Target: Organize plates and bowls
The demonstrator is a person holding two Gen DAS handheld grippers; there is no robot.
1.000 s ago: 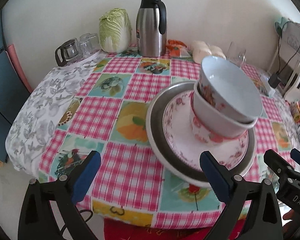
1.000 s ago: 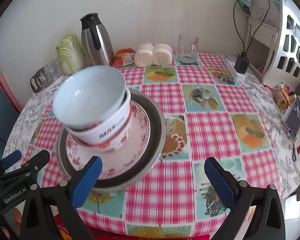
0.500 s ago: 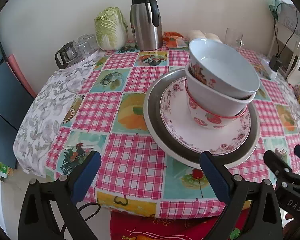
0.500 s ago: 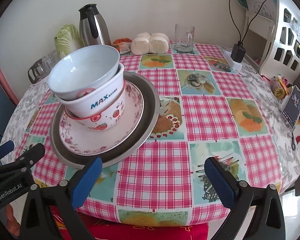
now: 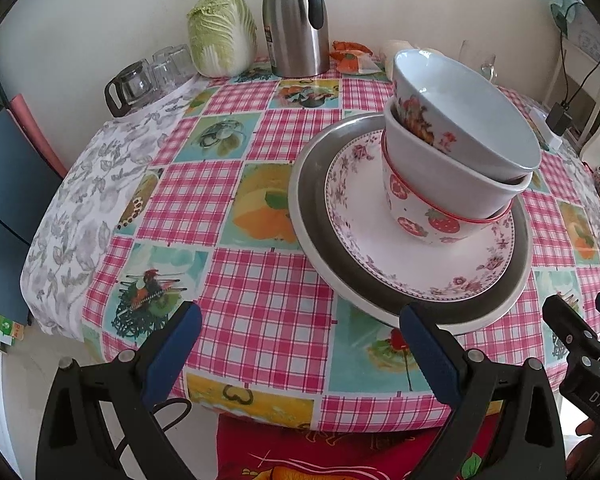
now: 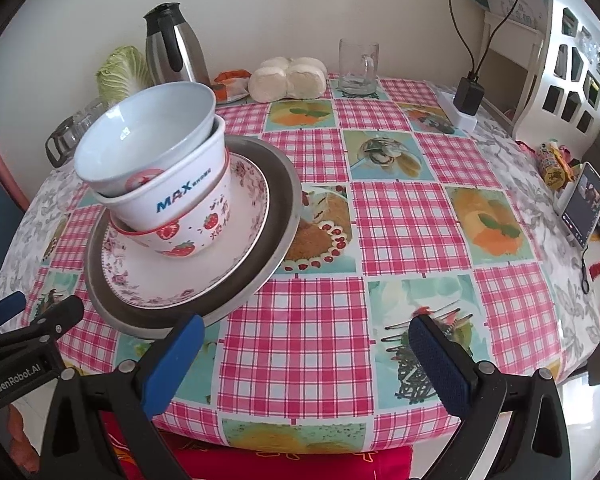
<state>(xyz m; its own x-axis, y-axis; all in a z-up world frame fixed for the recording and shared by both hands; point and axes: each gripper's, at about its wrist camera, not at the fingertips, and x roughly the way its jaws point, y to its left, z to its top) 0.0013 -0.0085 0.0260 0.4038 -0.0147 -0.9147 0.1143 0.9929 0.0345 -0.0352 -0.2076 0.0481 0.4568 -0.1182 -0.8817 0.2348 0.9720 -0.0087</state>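
Observation:
A stack stands on the checked tablecloth: a metal plate (image 5: 312, 216) (image 6: 276, 216), a floral plate (image 5: 380, 256) (image 6: 204, 280) and three nested bowls. The bowls are a strawberry bowl (image 5: 420, 220) (image 6: 196, 232), a white "MAX" bowl (image 5: 440, 172) (image 6: 172, 196) and a tilted white floral bowl (image 5: 468, 120) (image 6: 148, 136) on top. My left gripper (image 5: 300, 344) is open at the table's near edge, left of the stack, its right finger just before the metal rim. My right gripper (image 6: 306, 344) is open to the right of the stack. Neither holds anything.
At the back stand a steel thermos (image 5: 296, 20), a cabbage (image 5: 220, 32), a glass pitcher (image 5: 128, 84), a glass mug (image 6: 358, 66) and white buns (image 6: 288, 78). A charger on a power strip (image 6: 466, 98), a phone (image 6: 582, 204) and a white chair (image 6: 568, 60) are at the right.
Both views have shifted and tilted a little while the stack stays in the same spot on the table. Both grippers remain open and empty.

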